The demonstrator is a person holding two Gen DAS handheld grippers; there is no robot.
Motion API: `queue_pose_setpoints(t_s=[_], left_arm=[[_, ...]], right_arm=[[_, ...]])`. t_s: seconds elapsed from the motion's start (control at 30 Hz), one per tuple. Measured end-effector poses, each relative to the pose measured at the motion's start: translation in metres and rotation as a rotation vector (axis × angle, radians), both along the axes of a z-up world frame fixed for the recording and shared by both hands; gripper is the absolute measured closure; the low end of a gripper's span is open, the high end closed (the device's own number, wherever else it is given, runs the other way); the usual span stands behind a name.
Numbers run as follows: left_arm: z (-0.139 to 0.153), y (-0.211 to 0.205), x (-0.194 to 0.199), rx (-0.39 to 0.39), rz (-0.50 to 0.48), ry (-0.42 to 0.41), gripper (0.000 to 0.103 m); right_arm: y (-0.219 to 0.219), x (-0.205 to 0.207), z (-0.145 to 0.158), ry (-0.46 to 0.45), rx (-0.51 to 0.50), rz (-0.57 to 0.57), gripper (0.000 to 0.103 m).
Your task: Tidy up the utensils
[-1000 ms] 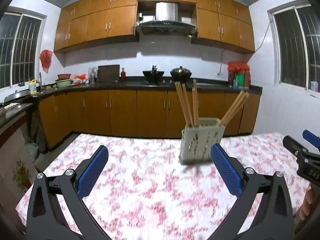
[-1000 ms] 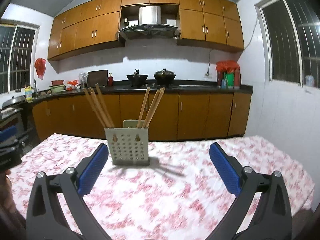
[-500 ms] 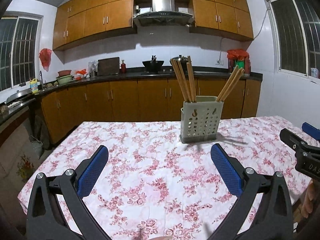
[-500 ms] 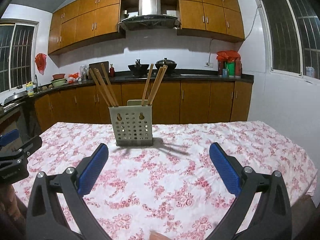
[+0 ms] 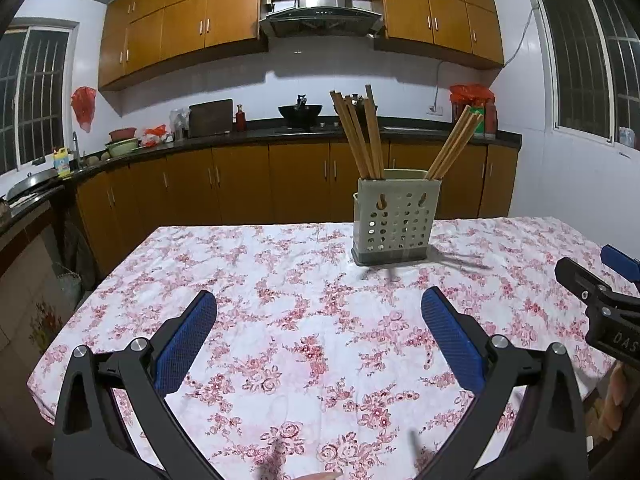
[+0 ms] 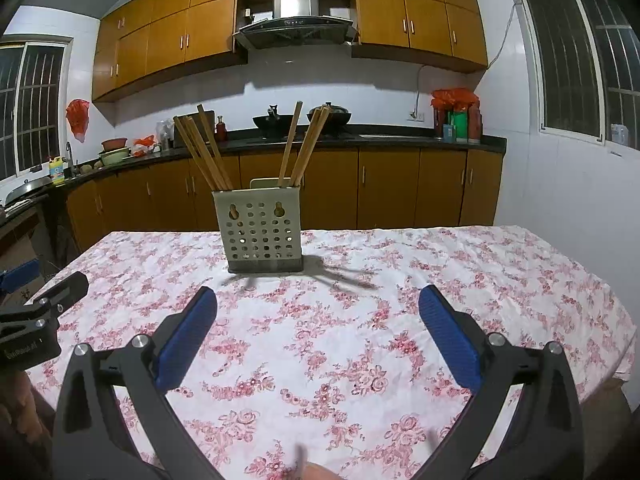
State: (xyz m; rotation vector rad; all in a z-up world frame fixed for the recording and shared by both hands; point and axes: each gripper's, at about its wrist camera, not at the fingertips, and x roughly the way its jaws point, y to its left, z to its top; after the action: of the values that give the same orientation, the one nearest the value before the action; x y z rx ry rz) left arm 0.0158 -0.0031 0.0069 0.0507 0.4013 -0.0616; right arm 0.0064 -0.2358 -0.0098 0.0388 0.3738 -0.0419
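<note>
- A perforated grey utensil holder [image 5: 395, 220] stands upright on a table draped in a pink floral tablecloth [image 5: 280, 320], towards its far side, in a kitchen lined with wooden cabinets [image 5: 240, 184].
- Wooden chopsticks [image 5: 360, 136] fan out of the holder in two bunches: one leans left, the other [image 5: 454, 142] leans right.
- The left gripper [image 5: 319, 316] hovers above the near part of the table with its blue-padded fingers [image 5: 184, 344] spread wide and nothing between them.
- The right gripper [image 6: 318, 314] sits at a similar height, also wide open and empty, pointing at the holder from slightly to its right.
- Both grippers are well apart from the holder; neither touches it or the chopsticks.
- Behind the table, a range hood [image 6: 294, 16] hangs over a black wok [image 6: 274, 122] on the dark countertop.
- The holder casts a spidery shadow to its right across the cloth.
</note>
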Motion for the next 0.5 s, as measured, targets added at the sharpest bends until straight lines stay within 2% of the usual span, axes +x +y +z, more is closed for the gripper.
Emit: queue_pose_setpoints(t_s=[0.5], left_arm=[[-0.0036,-0.0027,0.0014,-0.004,-0.003,0.024,0.002]], right_arm=[[-0.0002,0.0014,-0.0026,0.014,0.005,0.000,0.004]])
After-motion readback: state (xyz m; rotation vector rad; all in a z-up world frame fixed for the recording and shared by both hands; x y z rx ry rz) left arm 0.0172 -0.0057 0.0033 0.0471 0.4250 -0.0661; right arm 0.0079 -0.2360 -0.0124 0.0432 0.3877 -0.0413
